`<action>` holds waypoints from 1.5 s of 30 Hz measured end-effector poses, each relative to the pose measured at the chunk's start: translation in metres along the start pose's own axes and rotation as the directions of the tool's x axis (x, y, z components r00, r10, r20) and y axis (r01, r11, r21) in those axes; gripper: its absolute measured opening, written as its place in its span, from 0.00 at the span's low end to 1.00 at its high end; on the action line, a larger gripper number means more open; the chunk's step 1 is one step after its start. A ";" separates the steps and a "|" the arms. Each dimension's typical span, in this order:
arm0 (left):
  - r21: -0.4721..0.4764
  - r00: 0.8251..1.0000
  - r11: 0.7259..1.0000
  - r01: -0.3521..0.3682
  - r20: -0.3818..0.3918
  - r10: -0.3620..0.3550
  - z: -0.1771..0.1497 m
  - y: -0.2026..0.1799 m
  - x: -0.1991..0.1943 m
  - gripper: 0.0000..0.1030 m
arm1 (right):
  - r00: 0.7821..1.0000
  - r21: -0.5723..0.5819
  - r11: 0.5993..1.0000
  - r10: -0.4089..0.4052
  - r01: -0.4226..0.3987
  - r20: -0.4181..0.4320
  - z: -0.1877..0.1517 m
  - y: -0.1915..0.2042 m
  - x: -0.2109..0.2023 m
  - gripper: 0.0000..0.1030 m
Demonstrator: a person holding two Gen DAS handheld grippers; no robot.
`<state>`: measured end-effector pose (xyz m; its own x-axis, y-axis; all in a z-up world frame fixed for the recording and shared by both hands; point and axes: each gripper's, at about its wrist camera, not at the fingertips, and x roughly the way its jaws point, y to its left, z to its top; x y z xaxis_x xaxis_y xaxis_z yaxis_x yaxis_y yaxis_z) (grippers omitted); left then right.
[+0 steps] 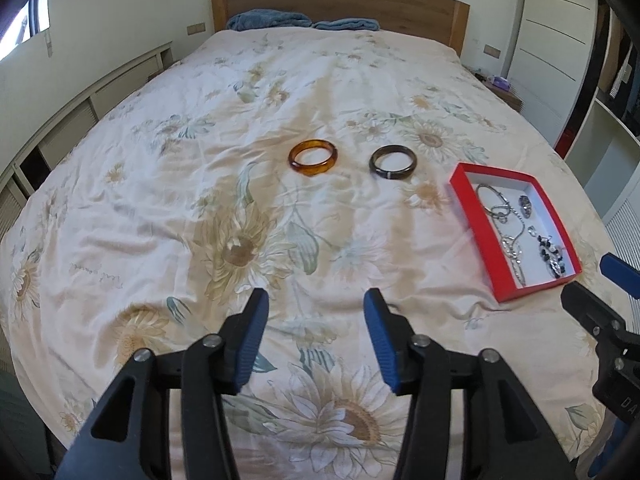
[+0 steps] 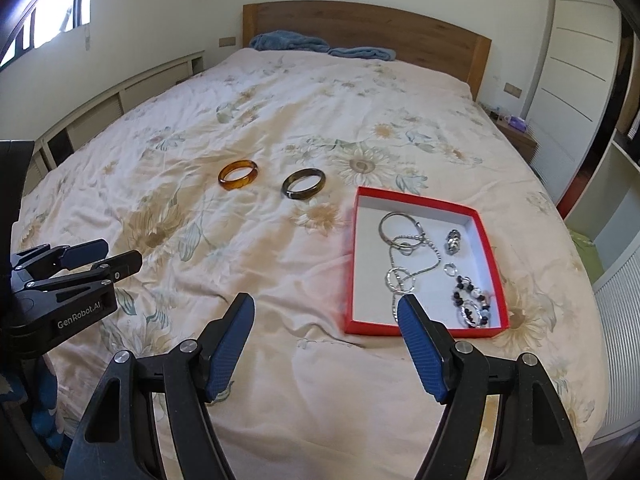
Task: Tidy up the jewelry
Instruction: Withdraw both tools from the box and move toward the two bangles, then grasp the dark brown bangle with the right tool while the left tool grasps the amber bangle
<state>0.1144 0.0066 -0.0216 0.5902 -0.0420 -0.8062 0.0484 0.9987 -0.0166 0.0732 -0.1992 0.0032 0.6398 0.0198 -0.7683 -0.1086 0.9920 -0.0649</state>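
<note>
You need to bring the two loose bangles into the red box (image 2: 490,240), so go first for the amber bangle (image 1: 313,158) with your left gripper (image 1: 316,336) and close one finger inside the ring, one outside. The dark bangle (image 2: 303,185) lies just beside it on the bedspread (image 1: 160,200), nearer to the box, and suits your right gripper (image 2: 326,336). Both grippers are open and empty, tilted down over the near bed, well apart from the bangles.
</note>
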 end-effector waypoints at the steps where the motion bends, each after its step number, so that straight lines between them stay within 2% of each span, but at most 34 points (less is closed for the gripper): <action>1: -0.003 1.000 1.000 -0.001 -0.003 0.001 0.000 0.002 0.002 0.47 | 1.000 -0.004 1.000 0.004 -0.004 -0.005 0.001 0.002 0.003 0.71; 15: -0.073 0.998 0.996 -0.056 -0.030 0.054 0.005 0.036 0.033 0.47 | 0.998 -0.068 0.997 0.031 -0.035 -0.055 0.018 0.026 0.040 0.71; 25: -0.099 0.998 0.994 -0.050 -0.052 0.045 0.011 0.047 0.058 0.47 | 0.996 -0.101 0.993 0.048 -0.055 -0.077 0.032 0.038 0.067 0.71; 30: -0.097 0.996 0.994 -0.046 -0.080 0.038 0.018 0.050 0.075 0.47 | 0.993 -0.092 0.992 0.083 -0.091 -0.083 0.040 0.039 0.082 0.71; 34: -0.117 0.996 0.993 -0.016 -0.089 0.006 0.034 0.055 0.092 0.47 | 0.987 -0.070 0.987 0.136 -0.142 -0.087 0.055 0.030 0.102 0.71; 38: -0.132 0.996 0.991 0.034 -0.076 -0.044 0.067 0.059 0.116 0.47 | 0.978 -0.037 0.982 0.182 -0.186 -0.100 0.085 0.014 0.131 0.61; 45: -0.135 0.992 0.987 0.087 -0.084 -0.099 0.130 0.062 0.177 0.47 | 0.971 0.012 0.984 0.180 -0.180 -0.159 0.138 -0.014 0.204 0.51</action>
<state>0.3264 0.0577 -0.0886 0.5125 -0.1379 -0.8475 -0.0096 0.9860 -0.1662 0.3102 -0.1923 -0.0643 0.4808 0.1777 -0.8586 -0.2131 0.9736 0.0821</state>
